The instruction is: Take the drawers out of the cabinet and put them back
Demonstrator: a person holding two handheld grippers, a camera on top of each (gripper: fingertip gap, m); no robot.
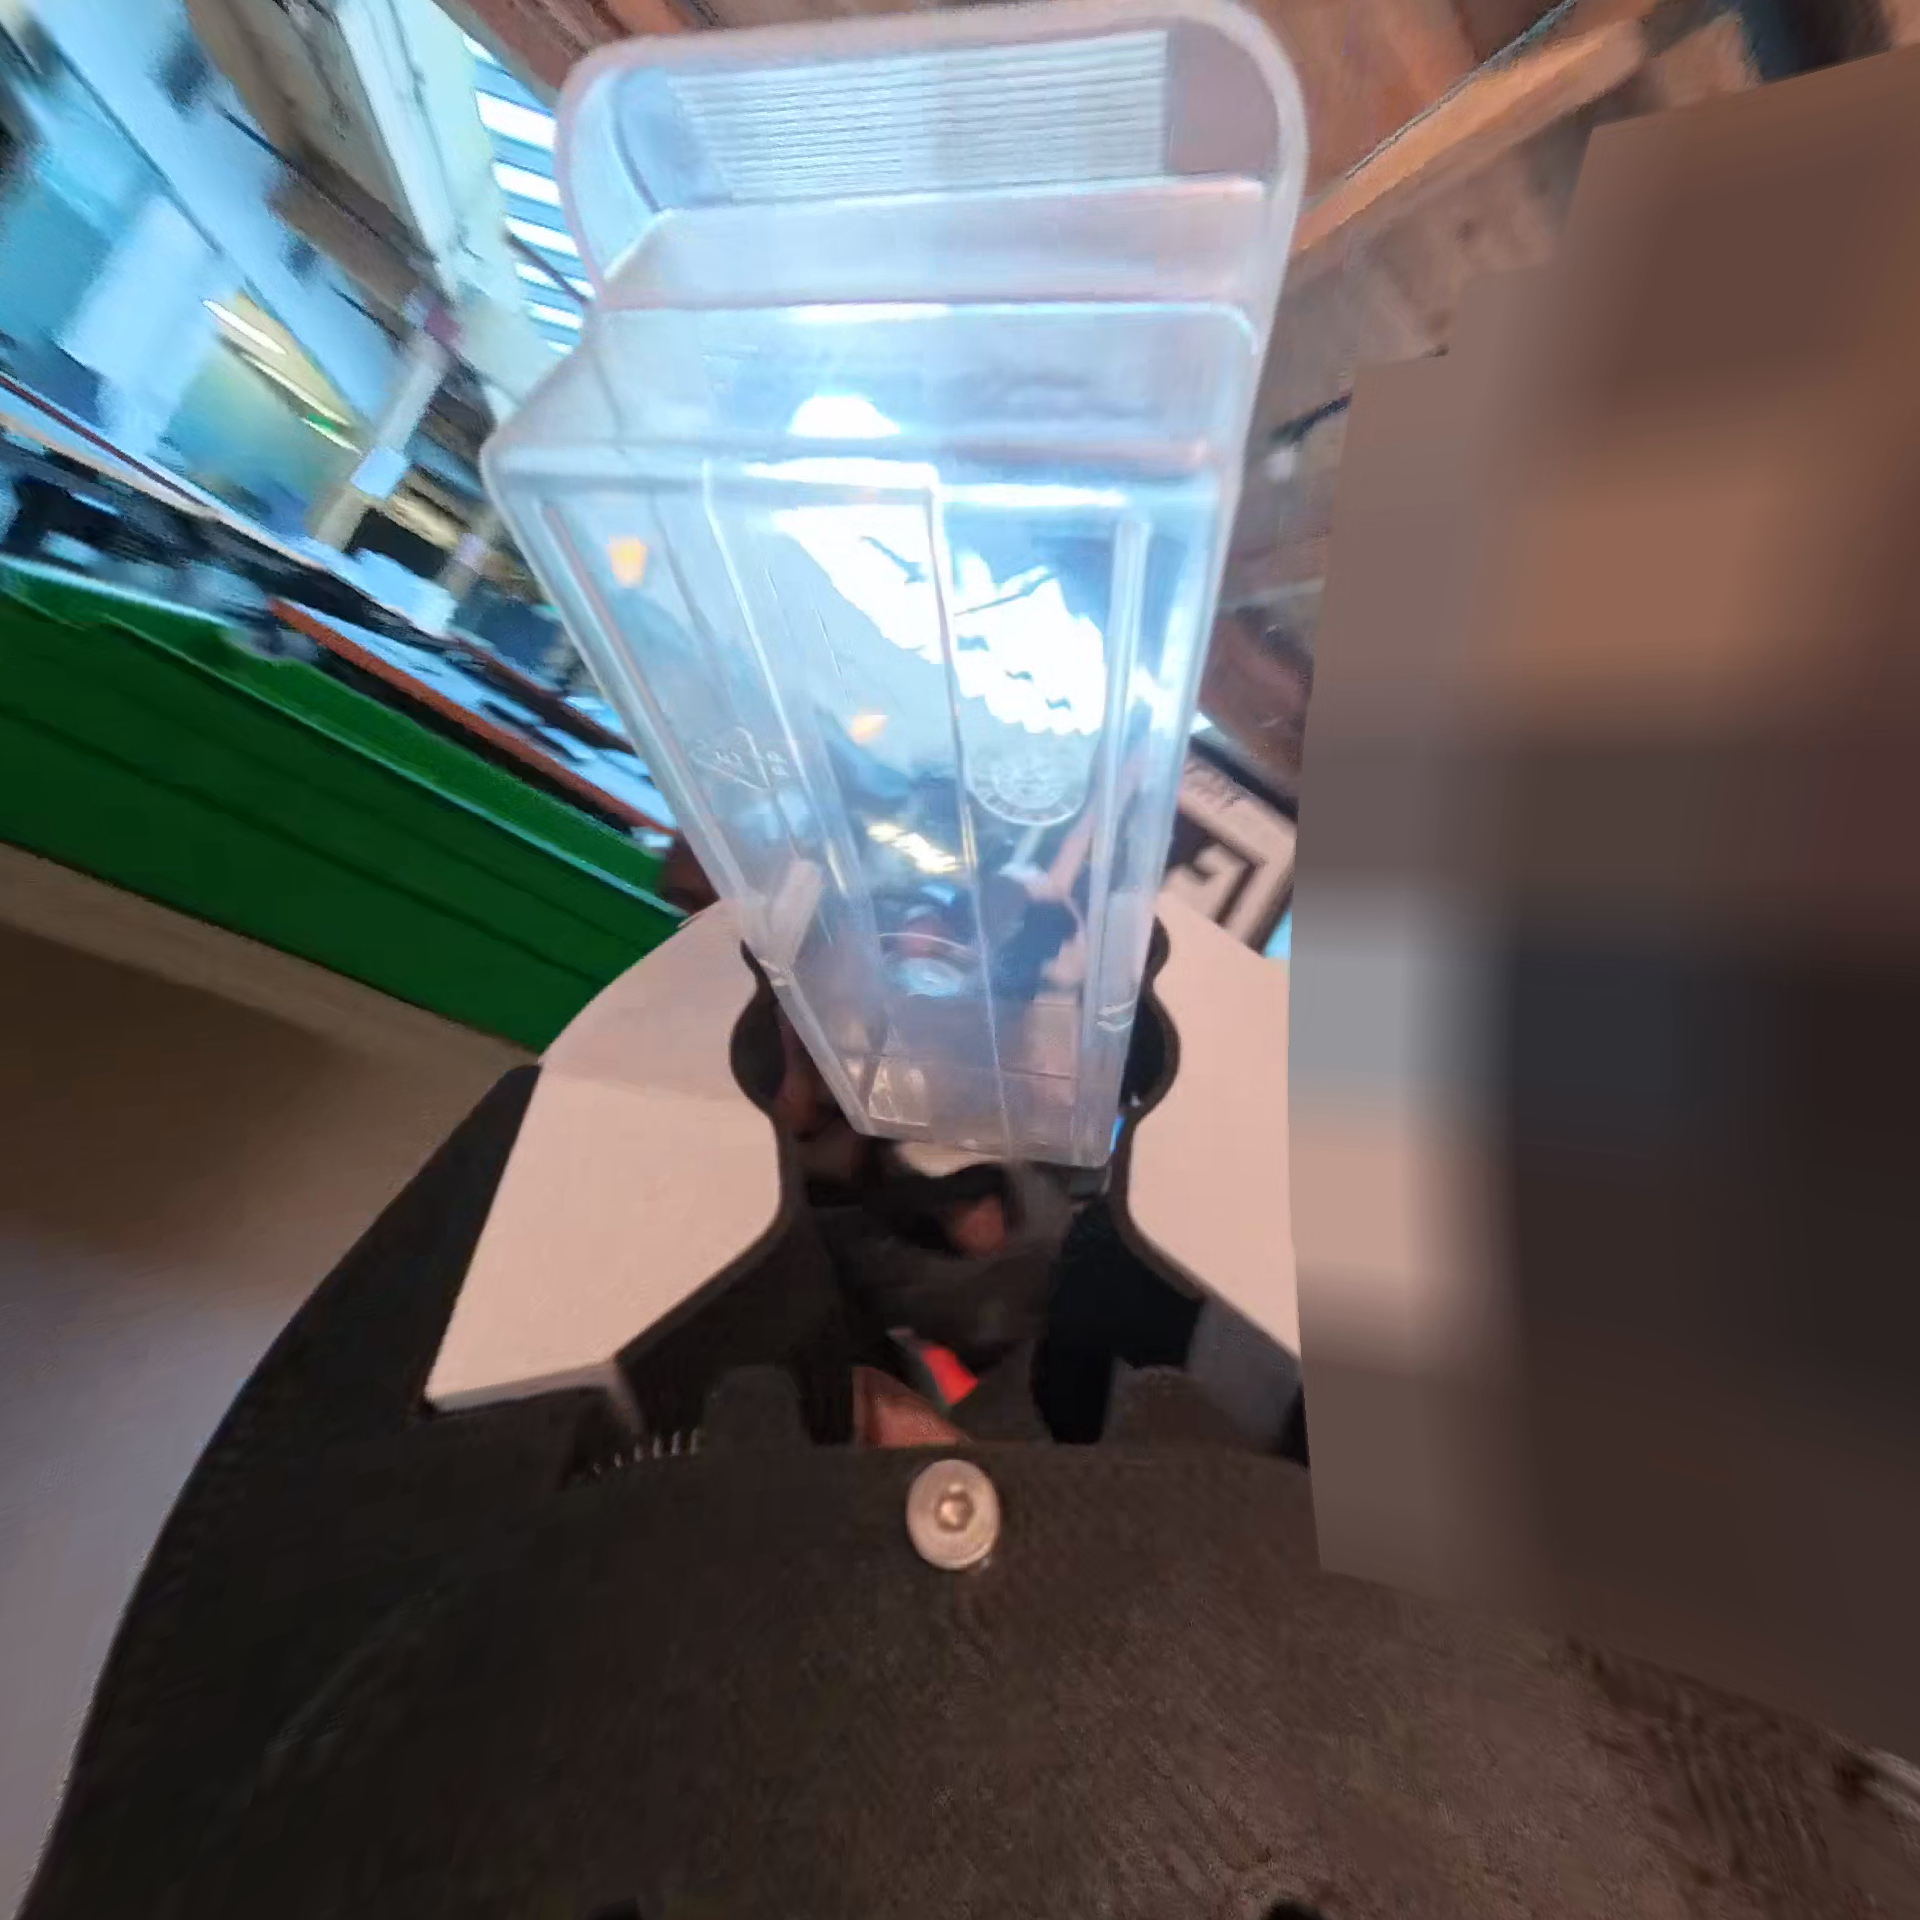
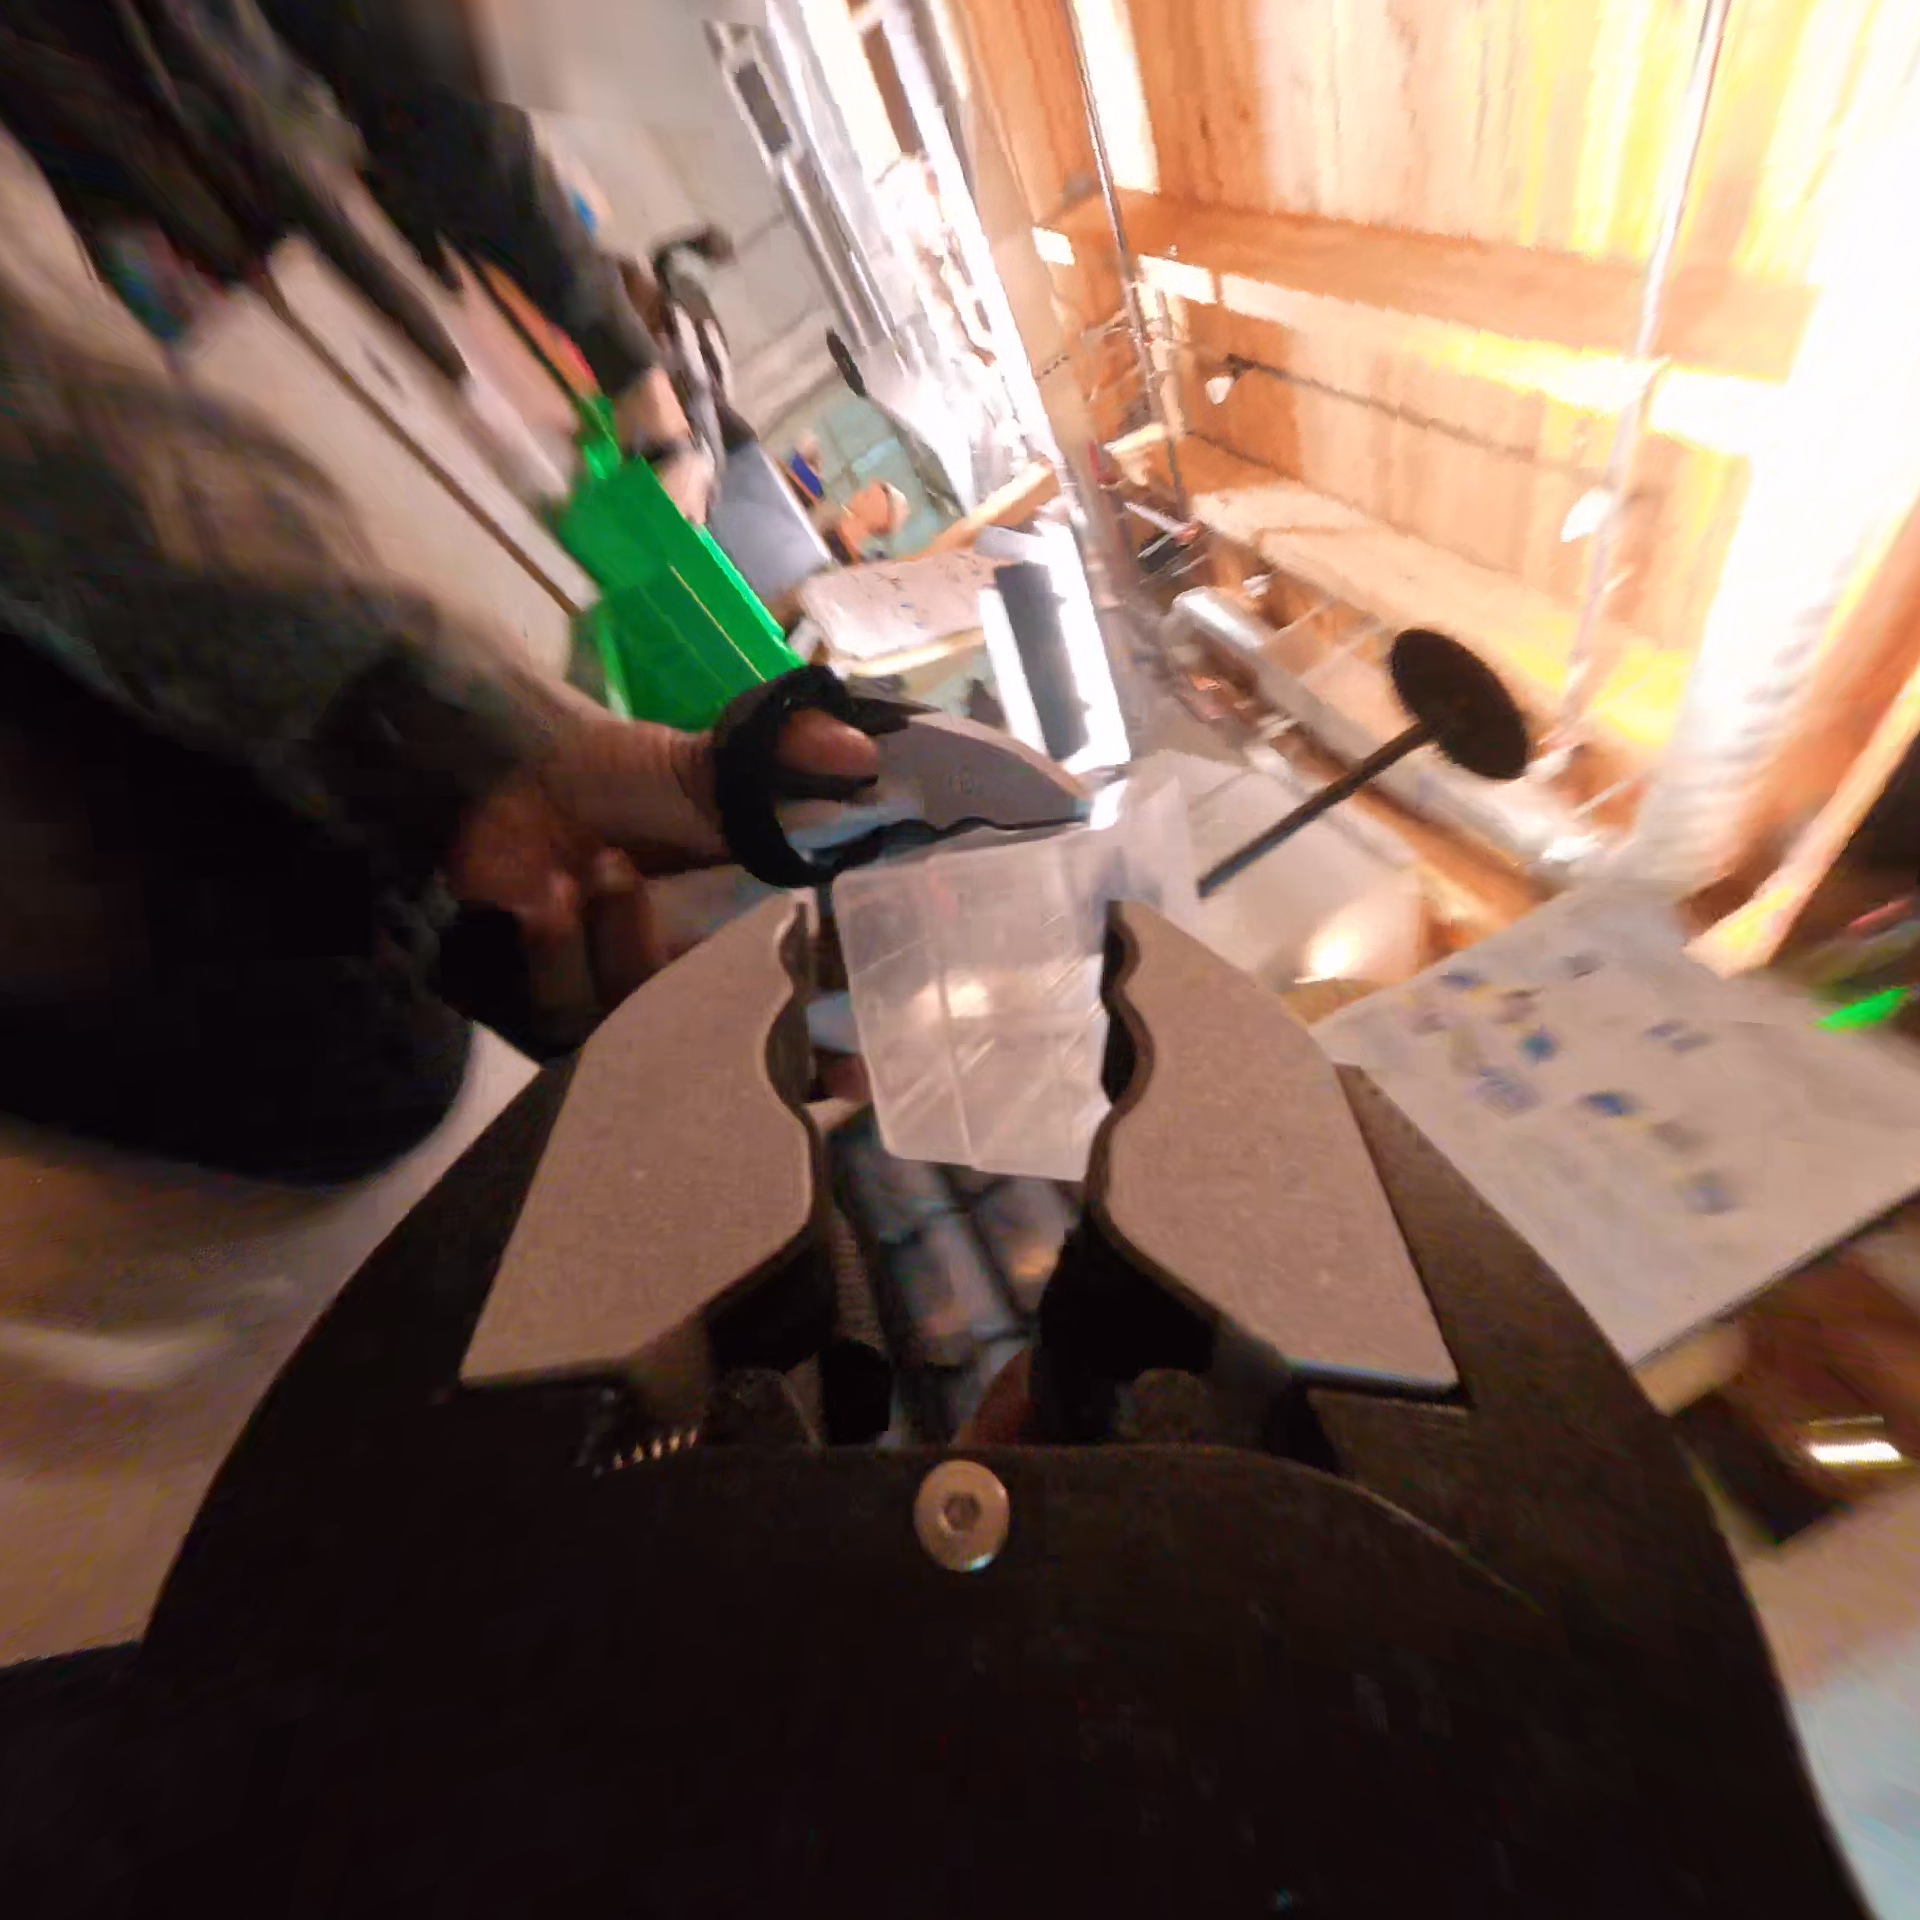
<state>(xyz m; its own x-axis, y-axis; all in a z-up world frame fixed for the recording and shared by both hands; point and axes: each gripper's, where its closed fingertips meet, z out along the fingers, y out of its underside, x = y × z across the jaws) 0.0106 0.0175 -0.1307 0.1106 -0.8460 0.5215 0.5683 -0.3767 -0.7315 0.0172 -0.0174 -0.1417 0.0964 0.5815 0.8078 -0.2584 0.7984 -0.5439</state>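
Landmark = the drawer (image 1: 894,644). Left wrist view: drawer sits between the left gripper (image 1: 951,1049) fingers, its near end seated at their tips, and it runs away from them with the handle lip at the far end. Counter (image 1: 634,1174) lies under it; the stacked bins (image 1: 312,790) are left of the drawer, past the counter edge.

Right wrist view: the same drawer (image 2: 977,1018) lies in the gap between the right gripper (image 2: 951,1023) fingers. The left gripper (image 2: 935,790) is behind the drawer and to its left. A board (image 2: 1621,1101) lies right of the drawer.
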